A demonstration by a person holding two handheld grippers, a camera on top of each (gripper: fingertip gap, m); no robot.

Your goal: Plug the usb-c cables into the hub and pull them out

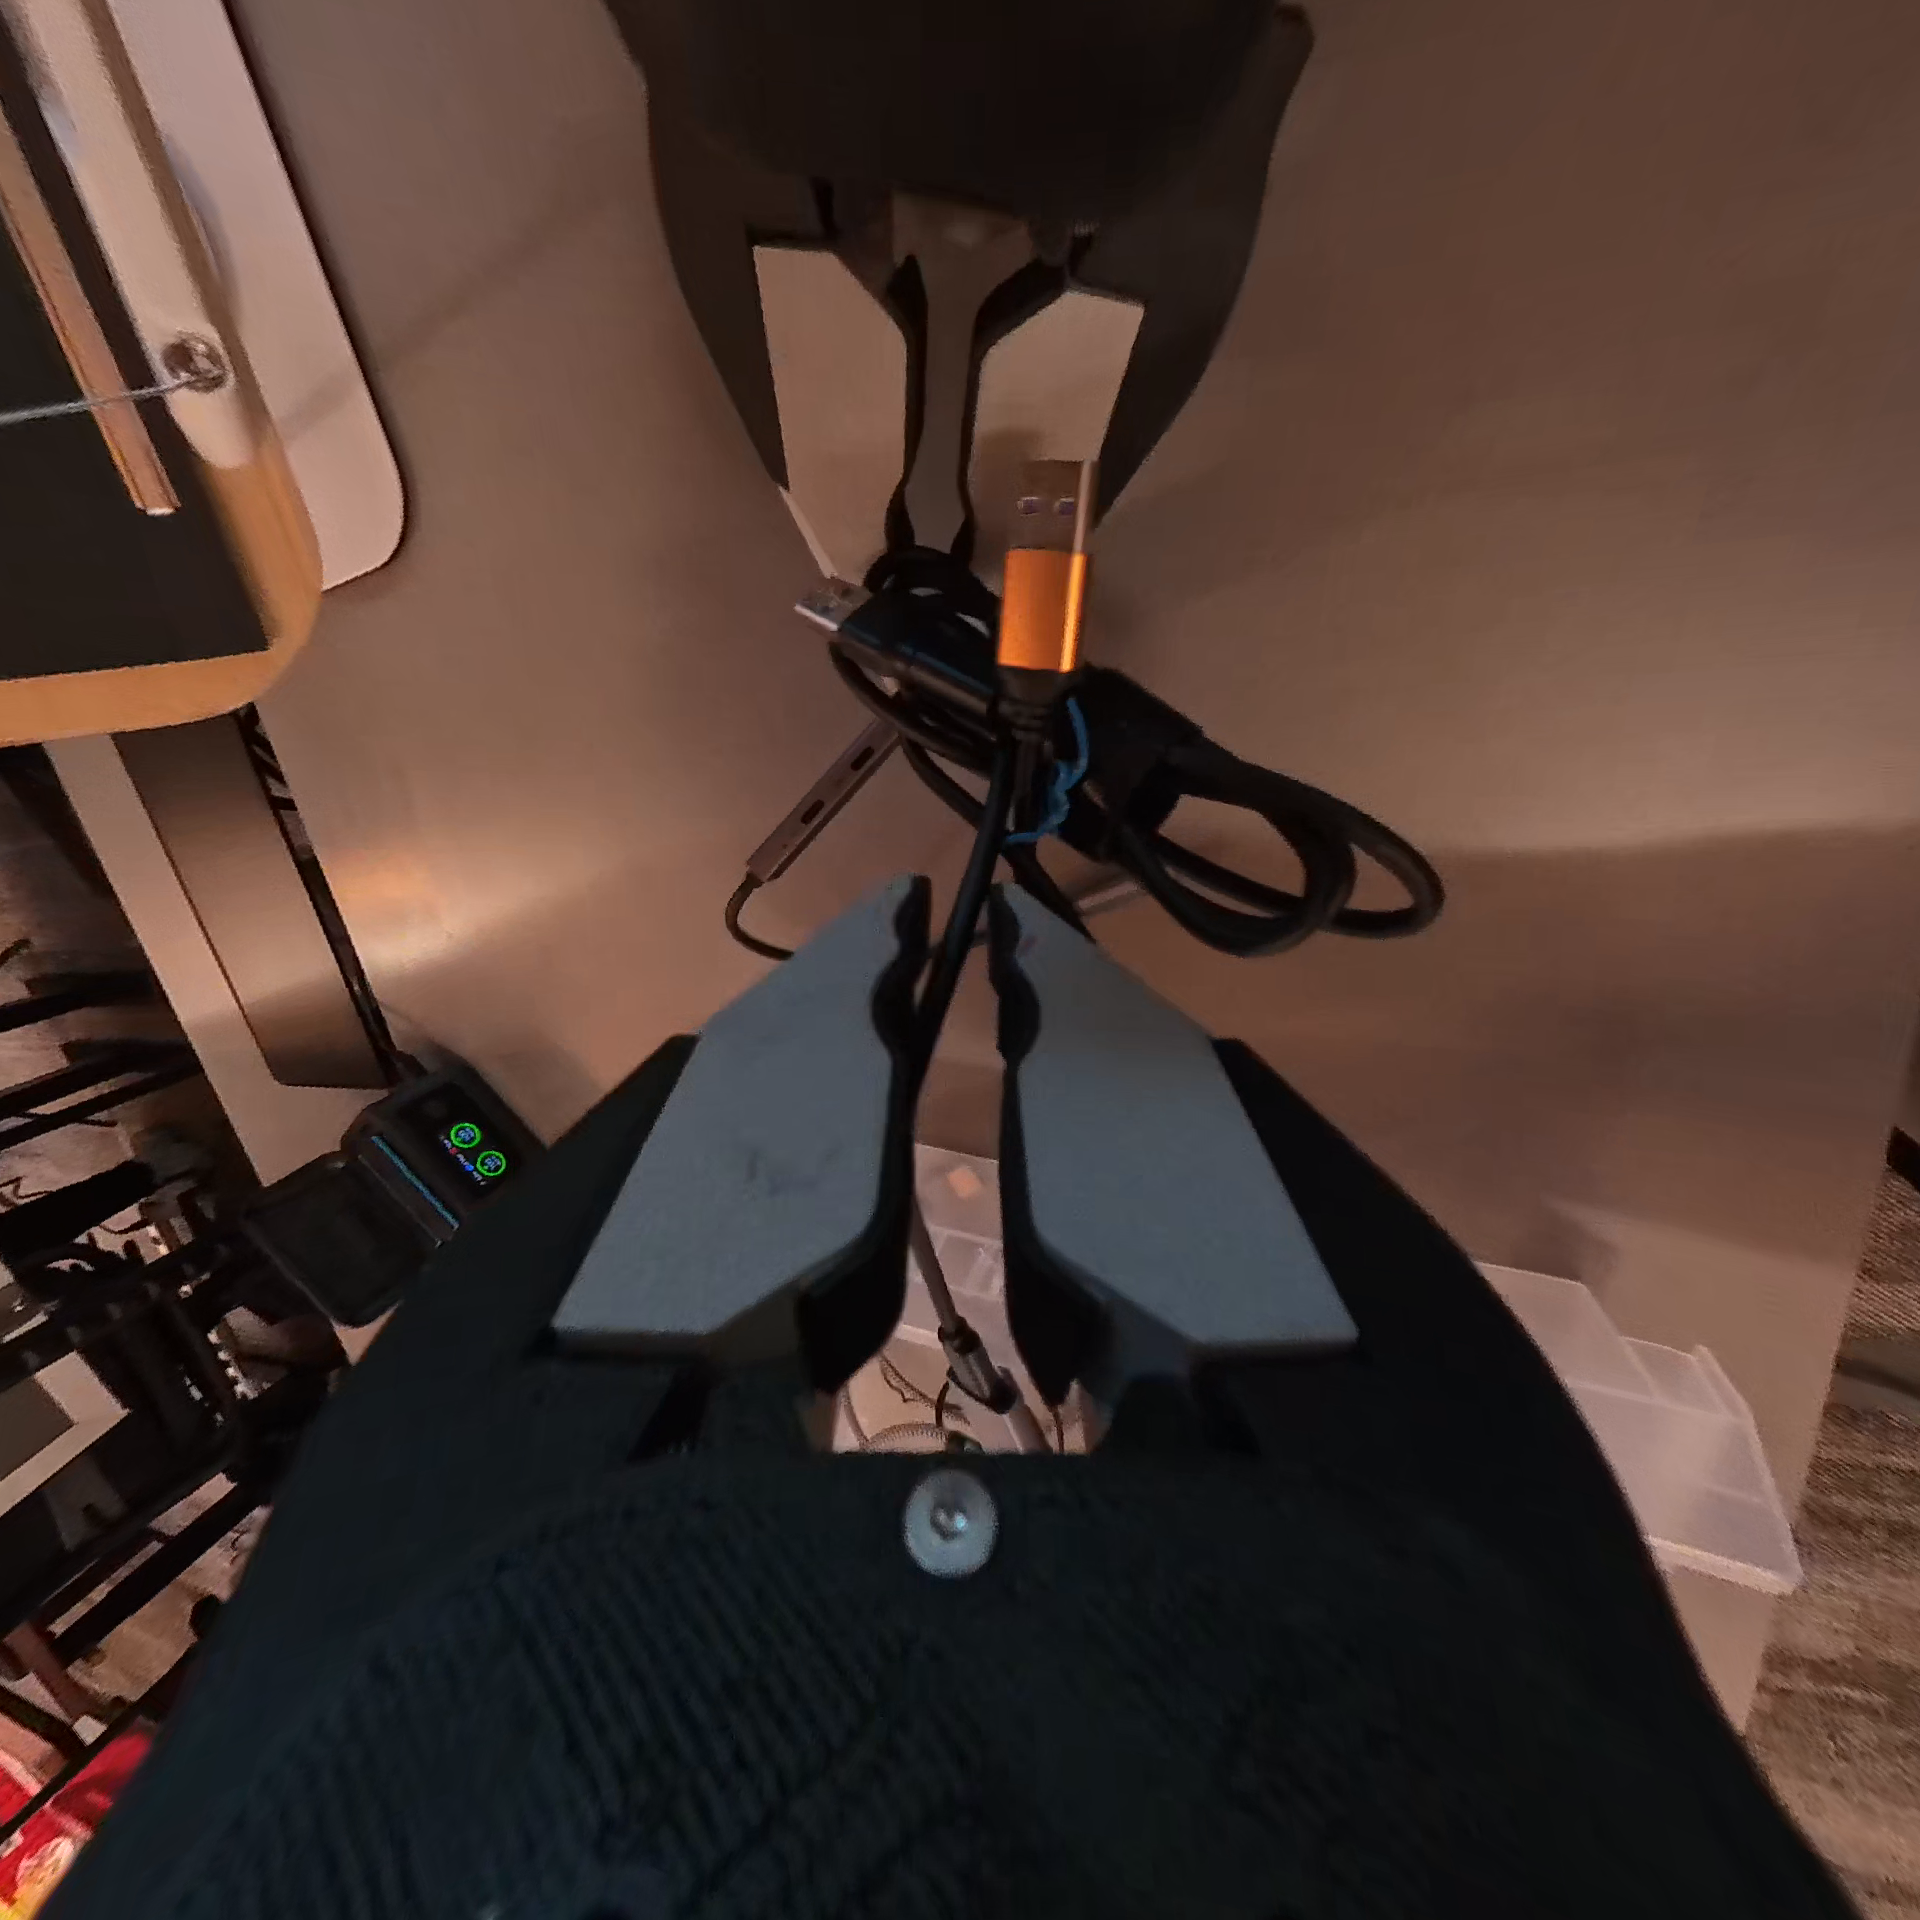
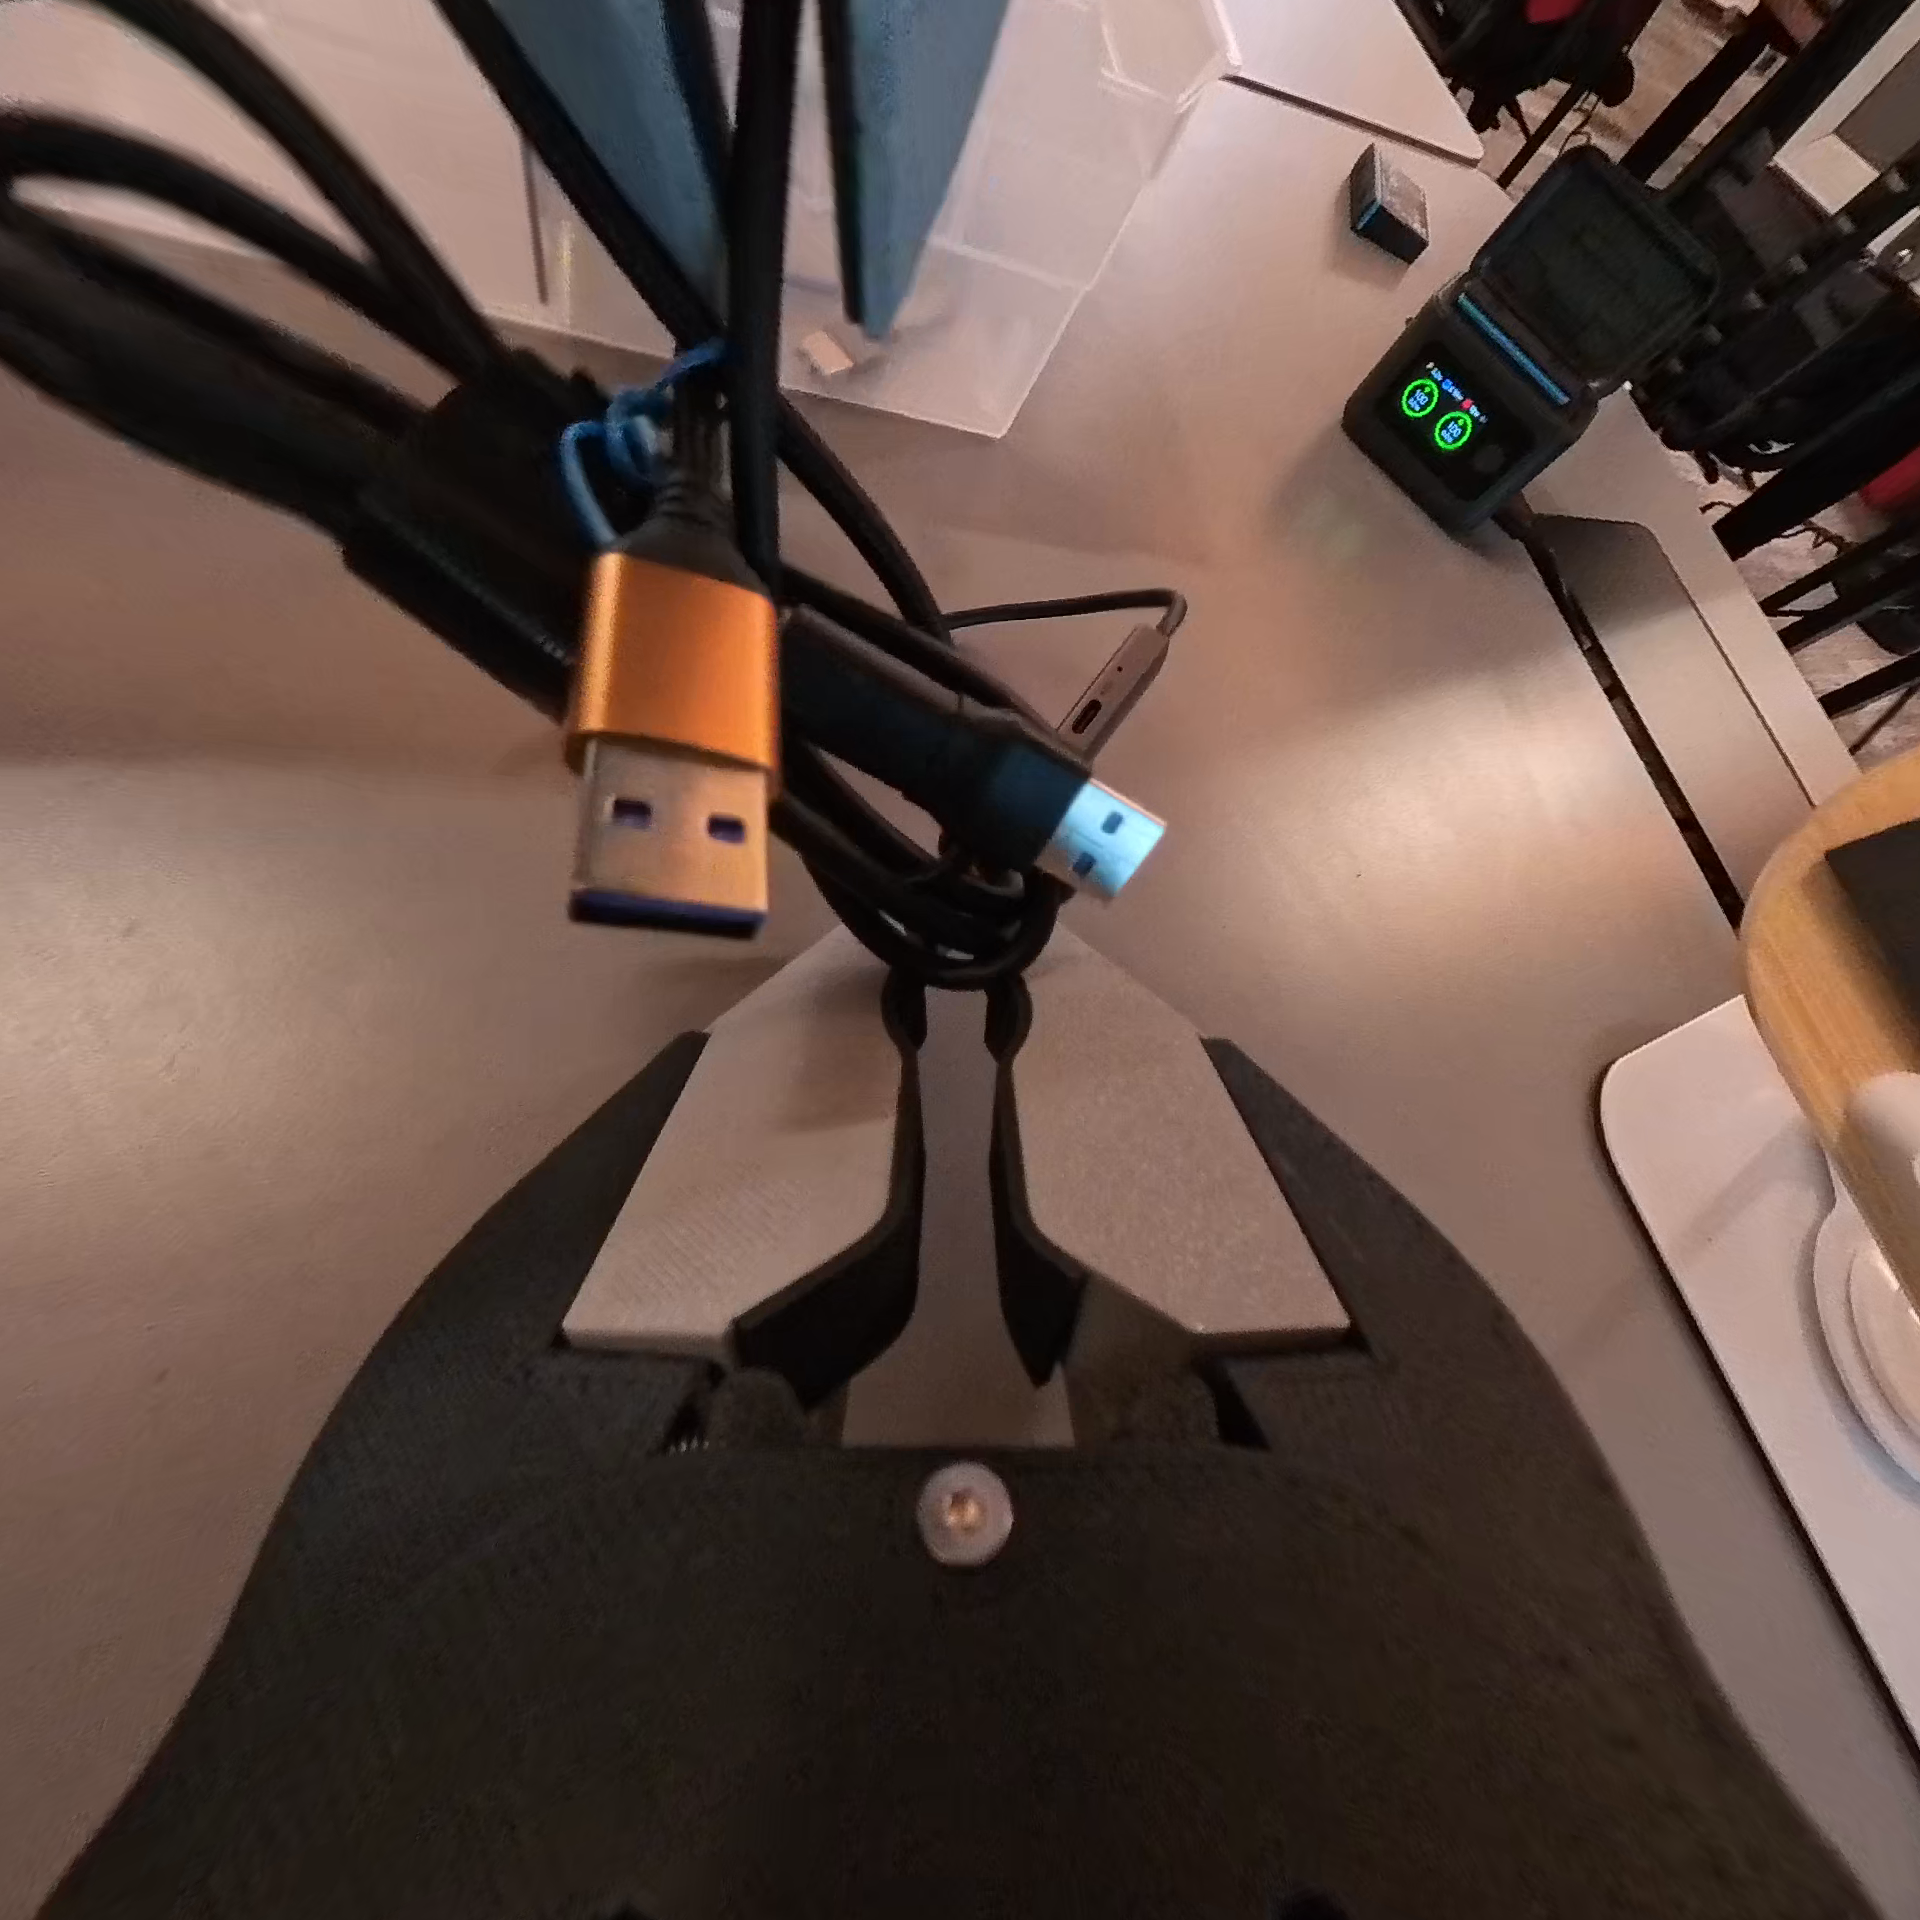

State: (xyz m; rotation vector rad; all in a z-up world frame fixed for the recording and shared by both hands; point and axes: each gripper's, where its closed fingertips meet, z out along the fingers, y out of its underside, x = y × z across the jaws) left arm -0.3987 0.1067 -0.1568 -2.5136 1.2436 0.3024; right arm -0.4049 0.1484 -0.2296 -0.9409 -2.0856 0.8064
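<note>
A bundle of black cables (image 1: 1247, 831) tied with a blue twist tie (image 2: 613, 457) lies over the grey table (image 2: 260, 1039). Two plugs stick out of it: an orange USB plug (image 1: 1044, 613) (image 2: 675, 686) and a black-shelled silver plug (image 2: 1101, 831). The slim grey hub (image 1: 821, 795) (image 2: 1117, 691) lies behind the bundle on its thin lead, with nothing plugged in. My left gripper (image 1: 958, 904) is closed on the orange plug's black cable (image 1: 961, 914). My right gripper (image 2: 954, 997) faces it, nearly shut on a loop of the bundle (image 2: 956, 945).
A black charging case with green rings on its display (image 1: 457, 1153) (image 2: 1455, 416) stands near the table edge. A clear plastic box (image 1: 1621, 1434) (image 2: 997, 260) sits beside the left gripper. A wood-rimmed stand (image 1: 156, 582) (image 2: 1829, 935) rests on a white mat (image 2: 1704, 1195). Some 9 cm of space lies between my two pairs of fingers.
</note>
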